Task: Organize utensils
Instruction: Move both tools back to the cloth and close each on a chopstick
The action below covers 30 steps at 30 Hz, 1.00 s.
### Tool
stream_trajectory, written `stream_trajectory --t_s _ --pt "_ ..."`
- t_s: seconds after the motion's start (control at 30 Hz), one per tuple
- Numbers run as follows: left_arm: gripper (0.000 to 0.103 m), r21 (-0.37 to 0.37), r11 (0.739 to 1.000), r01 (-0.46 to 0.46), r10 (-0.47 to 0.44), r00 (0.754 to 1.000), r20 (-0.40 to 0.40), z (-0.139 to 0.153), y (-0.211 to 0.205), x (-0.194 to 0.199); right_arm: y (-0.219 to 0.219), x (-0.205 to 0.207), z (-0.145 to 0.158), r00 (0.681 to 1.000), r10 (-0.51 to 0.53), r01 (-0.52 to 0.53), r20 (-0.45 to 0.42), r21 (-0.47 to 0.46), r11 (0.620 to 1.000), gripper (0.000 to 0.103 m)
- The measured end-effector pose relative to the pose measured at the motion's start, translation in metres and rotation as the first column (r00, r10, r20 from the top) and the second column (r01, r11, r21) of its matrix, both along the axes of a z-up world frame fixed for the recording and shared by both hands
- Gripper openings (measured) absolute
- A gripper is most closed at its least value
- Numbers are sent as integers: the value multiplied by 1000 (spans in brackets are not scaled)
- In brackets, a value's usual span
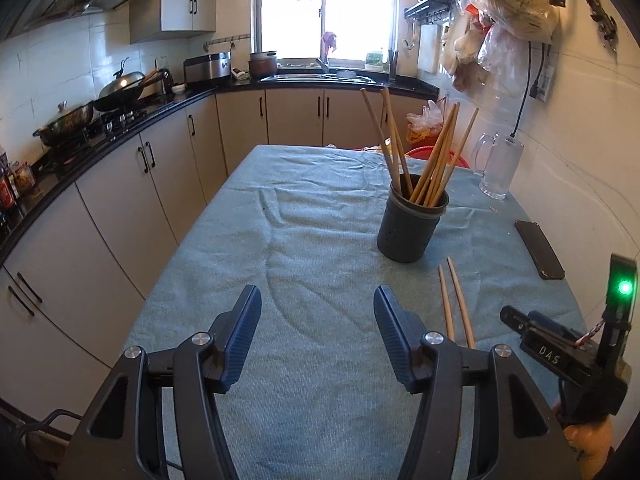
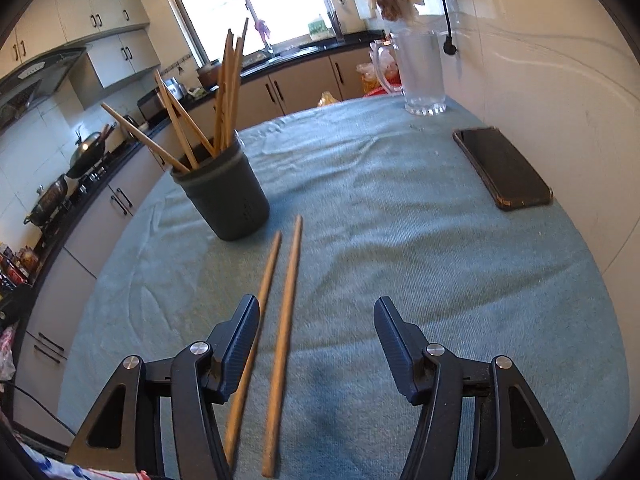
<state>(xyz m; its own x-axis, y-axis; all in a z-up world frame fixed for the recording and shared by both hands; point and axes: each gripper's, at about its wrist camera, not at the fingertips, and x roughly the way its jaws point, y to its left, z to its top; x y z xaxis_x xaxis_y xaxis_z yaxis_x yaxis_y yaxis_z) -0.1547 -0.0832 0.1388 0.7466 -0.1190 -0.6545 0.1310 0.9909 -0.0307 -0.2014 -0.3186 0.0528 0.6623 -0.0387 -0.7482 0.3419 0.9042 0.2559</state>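
Lower ends of the bundled chopsticks hidden inside the dark holder; exact count hard to tell where they overlap. Near ends of the two loose chopsticks covered by the left gripper in its own view, and one partly behind the right gripper finger in the other. Bags on the wall cut off by the top edge, contents unclear. Bottles at the left edge cropped, labels too small to read.
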Motion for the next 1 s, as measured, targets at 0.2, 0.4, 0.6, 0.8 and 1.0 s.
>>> stream_trajectory --t_s 0.2,0.4,0.6,0.8,1.0 --pt "58 -33 999 -16 15 999 -47 -14 7 8 5 2 -18 997 11 -15 -80 -44 999 64" --pt "58 -43 999 -11 7 995 -98 -29 8 19 18 20 -23 992 66 -75 -108 -82 994 64" --pt "58 -50 999 -15 9 992 -127 -37 7 25 33 49 -33 978 128 -152 -167 -144 978 51" --pt "58 -49 998 29 -37 986 -165 -44 -11 30 28 53 -37 971 147 -173 -190 -128 977 11" --pt "58 -44 989 139 -145 967 -210 -57 -49 30 -11 29 -36 977 72 -91 -199 -87 992 10"
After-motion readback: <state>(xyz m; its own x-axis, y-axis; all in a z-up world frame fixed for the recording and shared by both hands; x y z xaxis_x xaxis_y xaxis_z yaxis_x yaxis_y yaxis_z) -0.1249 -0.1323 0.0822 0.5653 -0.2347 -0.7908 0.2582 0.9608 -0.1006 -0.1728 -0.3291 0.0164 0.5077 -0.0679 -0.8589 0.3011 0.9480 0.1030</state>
